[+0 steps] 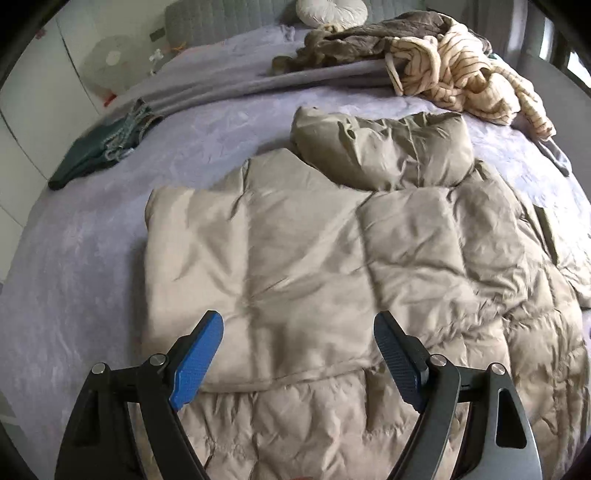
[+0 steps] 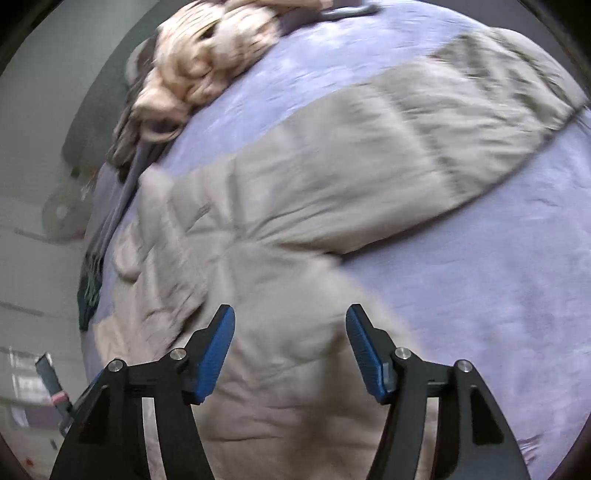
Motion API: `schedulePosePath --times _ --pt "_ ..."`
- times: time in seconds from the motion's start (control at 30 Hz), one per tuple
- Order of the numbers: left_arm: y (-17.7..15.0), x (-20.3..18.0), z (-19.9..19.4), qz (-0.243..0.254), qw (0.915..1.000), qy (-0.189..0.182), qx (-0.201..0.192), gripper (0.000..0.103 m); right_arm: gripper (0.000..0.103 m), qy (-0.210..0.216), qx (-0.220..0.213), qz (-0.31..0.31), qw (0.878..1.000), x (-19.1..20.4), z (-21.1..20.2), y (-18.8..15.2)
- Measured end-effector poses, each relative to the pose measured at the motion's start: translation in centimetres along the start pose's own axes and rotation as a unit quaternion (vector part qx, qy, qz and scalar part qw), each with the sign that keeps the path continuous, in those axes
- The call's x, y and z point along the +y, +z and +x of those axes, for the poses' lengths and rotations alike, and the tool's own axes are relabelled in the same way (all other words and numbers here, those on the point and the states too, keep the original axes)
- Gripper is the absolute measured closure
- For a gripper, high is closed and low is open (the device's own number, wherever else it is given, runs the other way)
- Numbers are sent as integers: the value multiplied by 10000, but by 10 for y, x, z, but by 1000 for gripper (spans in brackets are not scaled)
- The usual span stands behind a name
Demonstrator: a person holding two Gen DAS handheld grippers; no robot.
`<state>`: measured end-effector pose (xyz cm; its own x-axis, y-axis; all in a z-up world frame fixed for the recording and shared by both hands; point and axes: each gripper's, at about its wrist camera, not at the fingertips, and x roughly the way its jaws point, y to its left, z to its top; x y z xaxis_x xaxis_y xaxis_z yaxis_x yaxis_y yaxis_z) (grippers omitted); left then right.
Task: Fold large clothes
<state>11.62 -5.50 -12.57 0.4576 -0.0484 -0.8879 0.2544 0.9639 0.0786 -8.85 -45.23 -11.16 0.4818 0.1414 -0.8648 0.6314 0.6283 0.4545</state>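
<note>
A large beige puffer jacket lies spread on the lilac bed. Its left side is folded over the body, and the hood lies at the far end. My left gripper is open and empty, just above the folded part. In the right wrist view the same jacket shows with one sleeve stretched out to the right across the bed. My right gripper is open and empty above the jacket's body. This view is blurred by motion.
A cream striped garment and a brown garment are piled at the far side of the bed. A dark green folded garment lies at the left edge. A round white cushion sits by the headboard. White cupboards stand at the left.
</note>
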Motion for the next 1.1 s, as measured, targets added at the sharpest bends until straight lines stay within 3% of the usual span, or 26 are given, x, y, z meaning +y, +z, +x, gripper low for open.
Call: schedulePosePath --times 0.17,0.33,0.4,0.5,0.6,0.7,0.77,0.83,0.93,1.1 --pt "-5 31 6 -736 9971 -127 164 18 36 -120 -33 131 9998 -34 -15 7" --pt "-24 78 3 -1582 9859 -433 342 18 36 248 -14 135 9996 -26 -10 -2" --pt "-33 97 6 -1961 9766 -753 462 18 36 491 -19 -11 9988 -12 -8 -6" --pt "-48 121 16 -2455 9557 -1474 676 18 36 926 128 -297 9952 26 9 -8" --pt "-55 128 30 -2631 9446 -1781 825 19 37 1167 270 -533 9914 62 32 -7" --pt "-53 139 41 -2663 9503 -1461 677 19 39 1258 394 -816 9879 103 63 -4" --pt "-50 151 53 -2735 9518 -1275 550 19 50 974 394 -1090 9885 125 86 -4" --pt "-47 162 66 -2654 9573 -1023 526 21 90 683 469 -1282 9883 139 111 -7" --pt "-44 173 83 -2302 9683 -811 529 21 93 589 903 -1004 9891 144 147 -23" --pt "-35 177 53 -1650 9829 -606 547 21 93 302 800 -1398 9865 162 150 -43"
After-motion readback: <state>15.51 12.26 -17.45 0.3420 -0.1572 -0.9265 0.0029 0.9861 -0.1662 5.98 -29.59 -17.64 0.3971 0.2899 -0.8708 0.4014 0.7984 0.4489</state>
